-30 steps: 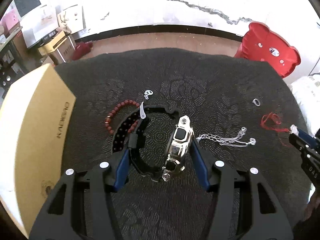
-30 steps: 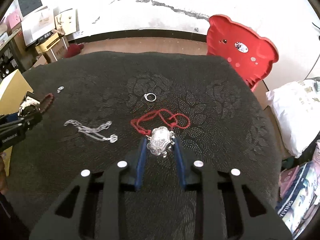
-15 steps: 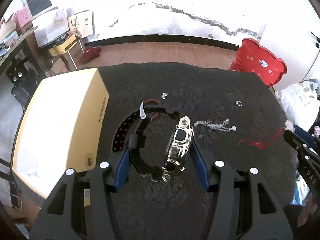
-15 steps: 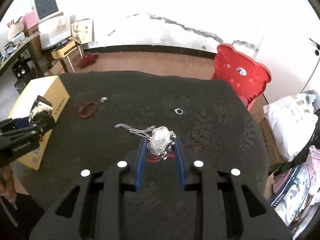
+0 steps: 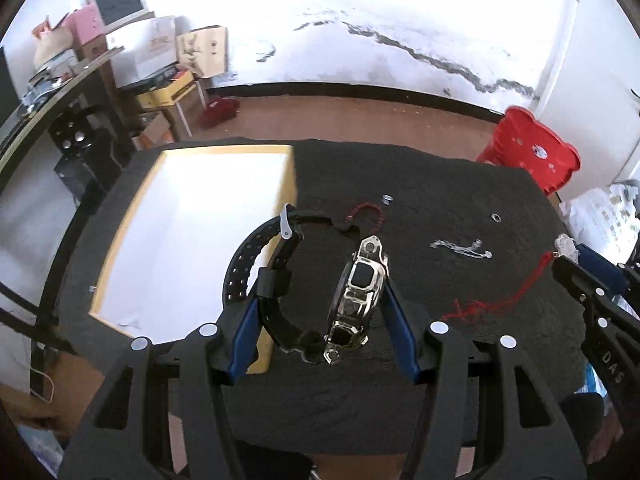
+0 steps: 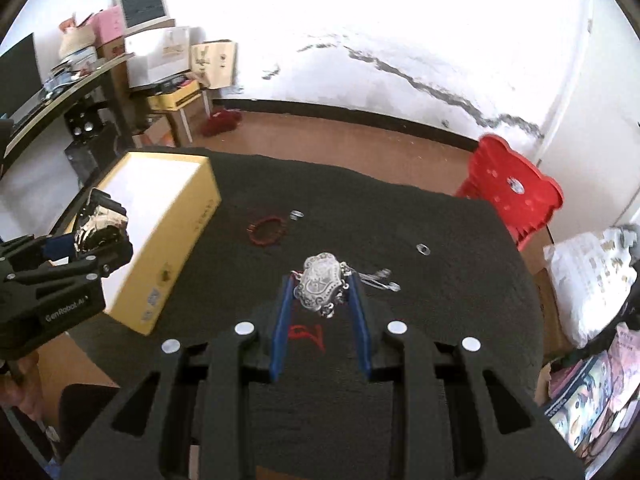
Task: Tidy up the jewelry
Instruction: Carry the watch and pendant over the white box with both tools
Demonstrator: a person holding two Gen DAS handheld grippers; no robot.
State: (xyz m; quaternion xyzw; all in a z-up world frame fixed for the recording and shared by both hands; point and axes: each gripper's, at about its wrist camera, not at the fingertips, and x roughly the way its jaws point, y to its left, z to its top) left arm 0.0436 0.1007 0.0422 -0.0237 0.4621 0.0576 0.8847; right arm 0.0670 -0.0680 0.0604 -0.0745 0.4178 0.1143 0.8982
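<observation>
1. Between the left gripper [image 5: 320,316] pads sits a black-strapped watch [image 5: 356,292], pinched and held above the tablecloth [image 5: 400,380].
2. Beside it, the right gripper [image 6: 320,292] clamps a silver pendant [image 6: 320,286], its red cord [image 5: 500,300] trailing down.
3. Ahead lie a silver chain [image 5: 460,249], bead bracelet [image 6: 267,232] and rings [image 6: 422,248] (unsorted).
4. Further left, the open box [image 5: 192,240] looks unobstructed.

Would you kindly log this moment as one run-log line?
left gripper: shut on wristwatch | right gripper: shut on silver pendant, red cord hanging | yellow box: open | bead bracelet: on table
</observation>
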